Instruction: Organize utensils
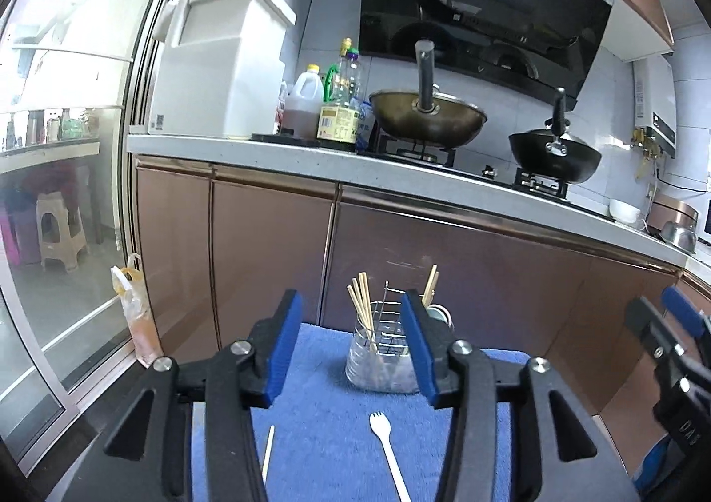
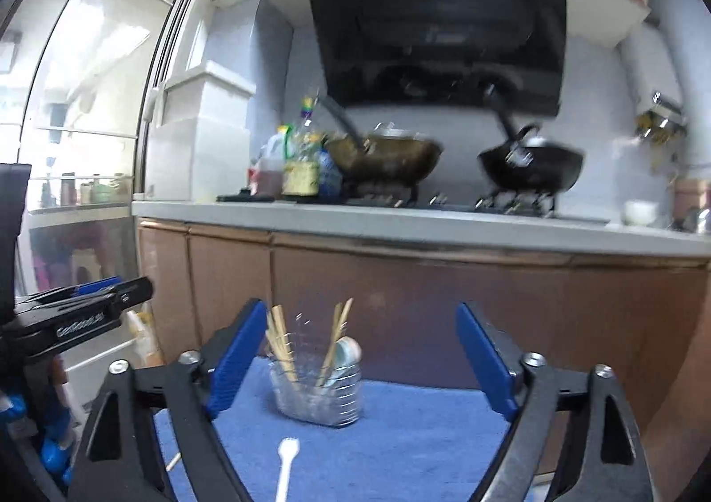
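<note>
Blue mat (image 1: 329, 404), left claw (image 1: 351, 346) open, right claw (image 2: 357, 362) wide, both empty

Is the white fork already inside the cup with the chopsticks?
No, the white fork lies flat on the blue mat, in front of the clear cup that holds the chopsticks.

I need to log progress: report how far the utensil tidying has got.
Done: several chopsticks stand in the holder. In hand: nothing; the left tool and right tool are open and empty. Left: the white fork and one chopstick on the blue mat.
</note>
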Demonstrator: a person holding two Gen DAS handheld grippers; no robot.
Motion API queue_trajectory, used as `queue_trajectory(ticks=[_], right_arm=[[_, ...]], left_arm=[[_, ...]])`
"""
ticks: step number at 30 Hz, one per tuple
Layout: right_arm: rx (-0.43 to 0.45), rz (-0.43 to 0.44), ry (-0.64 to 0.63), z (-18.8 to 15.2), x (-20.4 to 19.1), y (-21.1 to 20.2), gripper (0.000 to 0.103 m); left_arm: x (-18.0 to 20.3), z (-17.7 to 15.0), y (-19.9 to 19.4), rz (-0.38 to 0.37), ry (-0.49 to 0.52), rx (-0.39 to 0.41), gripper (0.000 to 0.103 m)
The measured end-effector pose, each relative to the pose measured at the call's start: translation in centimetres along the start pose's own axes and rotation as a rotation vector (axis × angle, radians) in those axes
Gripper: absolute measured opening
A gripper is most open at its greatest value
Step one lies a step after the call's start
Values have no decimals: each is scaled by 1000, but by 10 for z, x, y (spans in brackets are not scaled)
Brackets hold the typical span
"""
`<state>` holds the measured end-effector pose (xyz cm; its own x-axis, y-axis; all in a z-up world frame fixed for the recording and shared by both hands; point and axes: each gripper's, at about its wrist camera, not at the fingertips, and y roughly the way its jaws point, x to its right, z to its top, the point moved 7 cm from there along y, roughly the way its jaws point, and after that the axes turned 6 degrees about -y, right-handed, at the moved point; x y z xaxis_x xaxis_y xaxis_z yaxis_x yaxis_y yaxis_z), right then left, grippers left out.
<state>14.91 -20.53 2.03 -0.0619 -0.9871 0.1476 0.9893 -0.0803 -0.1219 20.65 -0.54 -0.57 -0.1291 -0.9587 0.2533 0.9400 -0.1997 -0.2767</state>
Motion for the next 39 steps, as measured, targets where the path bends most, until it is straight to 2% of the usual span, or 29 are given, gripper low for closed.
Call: queue_trajectory(ticks=[5, 8, 16, 21, 25, 30, 39], right_arm=[[17, 5, -6, 13, 1, -29, 91], [-22, -12, -22, 15, 0, -37, 91], [65, -48, 15, 23, 1, -83, 91], [110, 13, 82, 22, 0, -100, 95], [127, 33, 91, 20, 0, -104, 102], [103, 52, 108, 12, 0, -102, 103], [32, 15, 70, -5, -2, -91, 103]], left_arm=[[2, 5, -34, 2, 7, 40, 46], [4, 8, -51, 4, 9, 61, 51], [10, 9, -85, 46, 53, 95, 52], [16, 10, -100, 64, 85, 117, 52], [20, 9, -105, 66, 91, 118, 52], [24, 4, -104, 65, 101, 105, 52], [25, -5, -96, 74, 111, 76, 52]])
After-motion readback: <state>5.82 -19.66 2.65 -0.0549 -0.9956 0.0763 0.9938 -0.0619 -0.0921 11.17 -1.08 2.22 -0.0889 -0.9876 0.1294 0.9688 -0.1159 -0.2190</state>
